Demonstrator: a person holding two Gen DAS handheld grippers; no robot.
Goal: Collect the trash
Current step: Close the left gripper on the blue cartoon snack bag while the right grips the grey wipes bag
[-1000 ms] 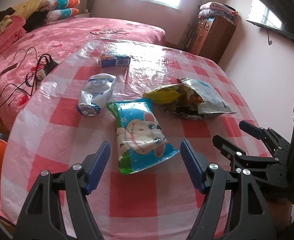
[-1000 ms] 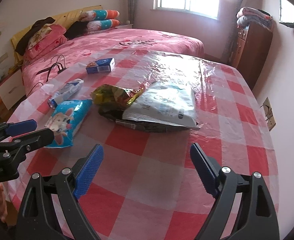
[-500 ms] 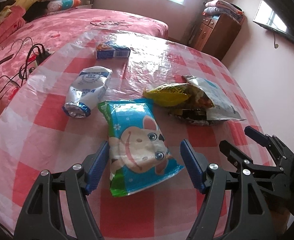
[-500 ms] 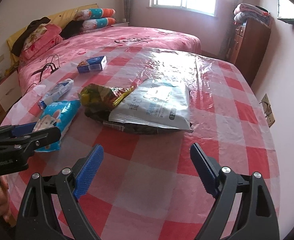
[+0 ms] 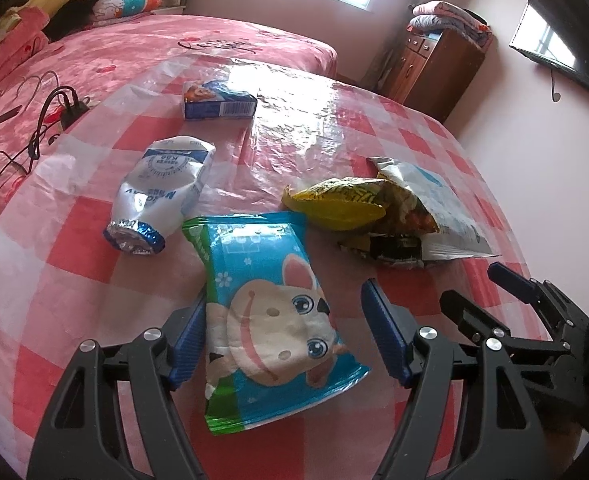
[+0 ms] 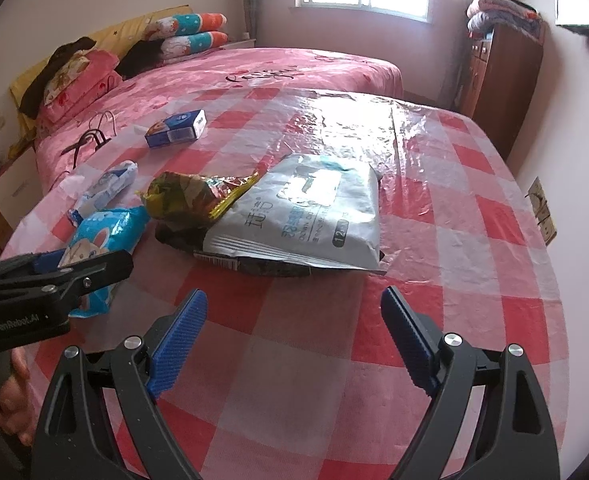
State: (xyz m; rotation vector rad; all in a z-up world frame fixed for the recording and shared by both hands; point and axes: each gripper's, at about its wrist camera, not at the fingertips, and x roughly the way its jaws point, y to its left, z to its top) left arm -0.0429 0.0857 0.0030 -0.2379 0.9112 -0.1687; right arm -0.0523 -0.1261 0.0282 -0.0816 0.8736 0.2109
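Observation:
A blue snack packet [image 5: 266, 304] with a cartoon animal lies flat on the checked table [image 5: 74, 280]. My left gripper [image 5: 284, 340] is open and straddles the packet's near half; its left pad sits at the packet's edge, while the right pad stands clear. Beyond lie a crumpled white bag [image 5: 162, 192], a blue box [image 5: 218, 104], a yellow wrapper [image 5: 334, 200] and a grey-white pouch [image 5: 434, 208]. My right gripper [image 6: 294, 332] is open over bare cloth, just short of the grey-white pouch [image 6: 306, 216], which rests on a dark wrapper beside the yellow wrapper [image 6: 190, 196].
The table edge curves close on the right [image 6: 554, 280]. A pink bed [image 5: 134, 48] with cables [image 5: 46, 112] adjoins the far-left side. A wooden cabinet [image 6: 502, 80] stands at the back right. A hand [image 6: 10, 400] holds the left gripper [image 6: 54, 268].
My left gripper has moved forward, so the blue packet now lies between its fingers. My right gripper has edged closer to the grey-white pouch. Both stay as wide as before.

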